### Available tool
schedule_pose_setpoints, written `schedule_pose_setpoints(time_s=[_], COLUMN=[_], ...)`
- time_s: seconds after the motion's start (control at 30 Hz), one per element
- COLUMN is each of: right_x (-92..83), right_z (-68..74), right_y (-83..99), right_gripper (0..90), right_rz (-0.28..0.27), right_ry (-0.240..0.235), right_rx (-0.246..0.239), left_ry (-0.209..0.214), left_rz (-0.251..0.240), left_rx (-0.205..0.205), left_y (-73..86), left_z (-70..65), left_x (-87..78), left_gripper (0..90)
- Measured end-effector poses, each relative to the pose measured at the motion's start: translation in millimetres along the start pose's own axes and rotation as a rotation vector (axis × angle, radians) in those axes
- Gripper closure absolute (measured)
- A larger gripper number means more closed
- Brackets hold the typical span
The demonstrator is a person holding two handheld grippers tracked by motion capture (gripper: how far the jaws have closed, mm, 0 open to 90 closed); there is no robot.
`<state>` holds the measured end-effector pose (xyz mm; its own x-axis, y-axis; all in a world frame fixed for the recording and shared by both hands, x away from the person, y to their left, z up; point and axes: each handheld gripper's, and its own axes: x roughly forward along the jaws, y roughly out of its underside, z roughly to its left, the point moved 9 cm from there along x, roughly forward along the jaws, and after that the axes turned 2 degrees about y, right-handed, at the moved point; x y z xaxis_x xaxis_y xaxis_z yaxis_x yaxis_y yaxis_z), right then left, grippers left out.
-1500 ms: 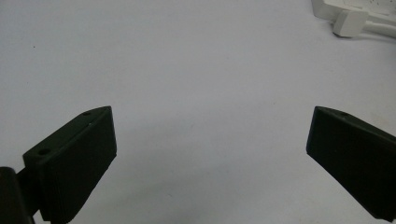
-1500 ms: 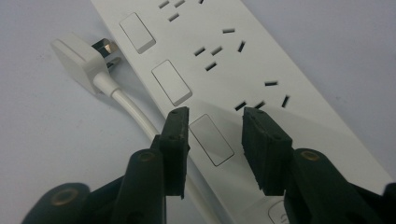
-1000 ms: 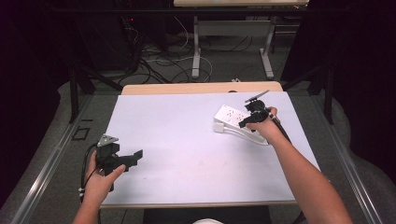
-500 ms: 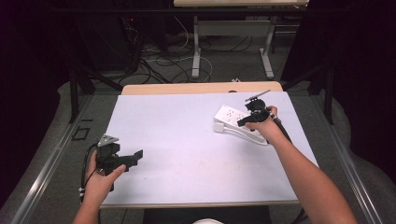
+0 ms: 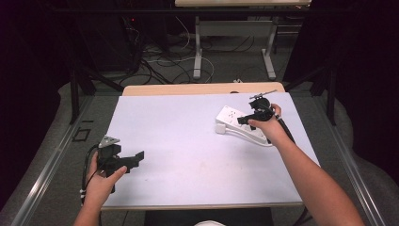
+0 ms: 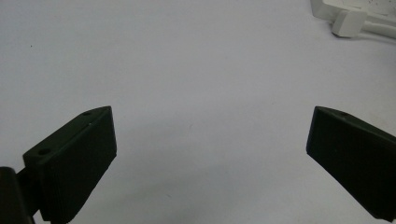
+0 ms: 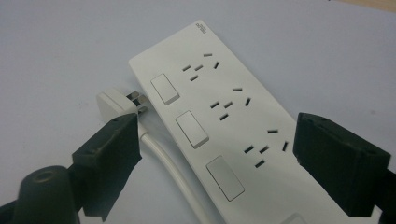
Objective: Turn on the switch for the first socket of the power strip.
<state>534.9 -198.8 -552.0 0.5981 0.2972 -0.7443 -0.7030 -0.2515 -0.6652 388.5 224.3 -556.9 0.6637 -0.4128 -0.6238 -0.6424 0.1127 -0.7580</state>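
Power strip (image 5: 240,123) lies flat on the far right part of the surface (image 5: 188,141), its long axis running from far-left to near-right in the high view. Its plug (image 7: 116,105) rests just beside its far end, prongs aimed at the strip's side, and the white cord (image 7: 168,168) runs along that side. The right gripper (image 7: 215,158) hovers over the strip, jaws spread wide to either side of it. The left gripper (image 5: 127,160) is well apart at the near left, jaws likewise wide open above bare surface.

The surface is pale lavender with a wooden far edge; beyond it are a dark room, floor cables (image 5: 169,56) and a second table's legs (image 5: 197,47).

The right gripper view shows three switches (image 7: 191,128) and rows of sockets, too small to tell from above.
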Motion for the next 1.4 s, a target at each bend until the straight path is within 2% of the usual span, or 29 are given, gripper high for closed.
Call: schedule_pose_setpoints(time_s=[0.13, 0.47, 0.5, 0.57, 0.7, 0.9, 0.93, 0.97, 1.13, 1.37, 1.4], right_x=[-2.2, -11.1, -12.3, -14.4, -19.1, -28.3, -29.7, -31.6, -42.2, -58.6, -60.9], right_z=[2.1, 8.9, 8.7, 11.0, 12.8, 17.7, 17.8, 19.9, 23.7, 29.9, 30.2], right_y=[0.1, -3.9, -3.5, -3.2, -4.6, -4.6, -5.1, -4.4, -4.7, -0.2, 1.3], right_gripper=[5.8, 0.3, 0.0, 0.0, 0.0, 0.0, 0.0, 0.0, 0.0, 0.0, 0.0], right_rz=[-0.012, -0.053, -0.052, -0.050, -0.072, -0.088, -0.099, -0.095, -0.125, -0.134, -0.130], right_ry=[-0.004, -0.020, -0.024, -0.025, -0.031, -0.041, -0.044, -0.050, -0.049, -0.041, -0.039], right_rx=[-0.006, -0.015, -0.027, -0.015, -0.045, -0.050, -0.066, -0.056, -0.100, -0.126, -0.131], left_ry=[-0.001, -0.001, -0.002, -0.002, -0.002, 0.002, 0.003, 0.000, 0.010, 0.009, 0.009], left_rz=[-0.001, -0.006, -0.006, -0.006, -0.013, -0.009, -0.005, -0.014, -0.016, -0.029, -0.019], left_rx=[0.000, -0.004, -0.003, -0.004, -0.008, -0.007, -0.008, -0.008, -0.001, -0.009, -0.007], left_y=[-0.1, -1.3, -1.3, -1.3, -1.7, -1.7, -1.5, -2.0, -2.1, -3.6, -3.1], left_z=[0.5, 1.1, 1.3, 1.3, 1.2, 0.8, 0.8, 0.9, 0.2, 0.1, 0.2], left_x=[-0.1, -1.5, -1.7, -1.7, -1.7, -2.6, -3.0, -2.6, -4.0, -4.5, -5.2], left_gripper=[1.5, 0.7, 0.4, 0.4, 0.4, 0.4, 0.3, 0.4, 0.3, 0.4, 0.3])
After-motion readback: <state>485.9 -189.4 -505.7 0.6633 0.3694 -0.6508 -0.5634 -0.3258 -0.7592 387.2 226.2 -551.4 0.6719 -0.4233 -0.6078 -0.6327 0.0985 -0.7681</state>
